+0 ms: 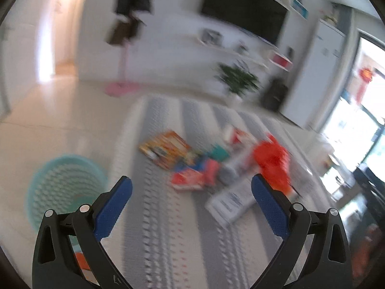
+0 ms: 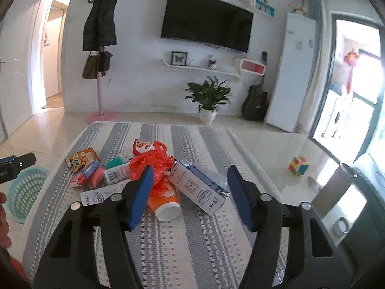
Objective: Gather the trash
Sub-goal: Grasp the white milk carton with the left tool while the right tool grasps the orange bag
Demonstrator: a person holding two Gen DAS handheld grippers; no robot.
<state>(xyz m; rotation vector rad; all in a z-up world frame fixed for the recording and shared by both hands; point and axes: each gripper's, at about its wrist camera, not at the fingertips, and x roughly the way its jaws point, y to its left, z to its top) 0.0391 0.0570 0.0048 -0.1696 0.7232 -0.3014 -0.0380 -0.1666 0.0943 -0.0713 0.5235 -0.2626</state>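
Both tools (image 1: 191, 190) (image 2: 190, 180) gape — trash pile (image 2: 154, 168) mid-rug (image 2: 182, 252).

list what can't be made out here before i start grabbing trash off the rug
- Trash pile, left wrist view: motion blur smears it, so labels and item edges are unreadable.
- Orange cup, right wrist view: its upper part sits behind the right gripper's finger and the red plastic bag.
- White carton, right wrist view: its right end is hidden by the same finger.
- Teal basket, right wrist view: cut off by the left edge; contents unseen.

left gripper (image 1: 191, 190) fingers spread wide over blurred trash pile (image 1: 207, 163); teal basket (image 1: 63, 187) left.
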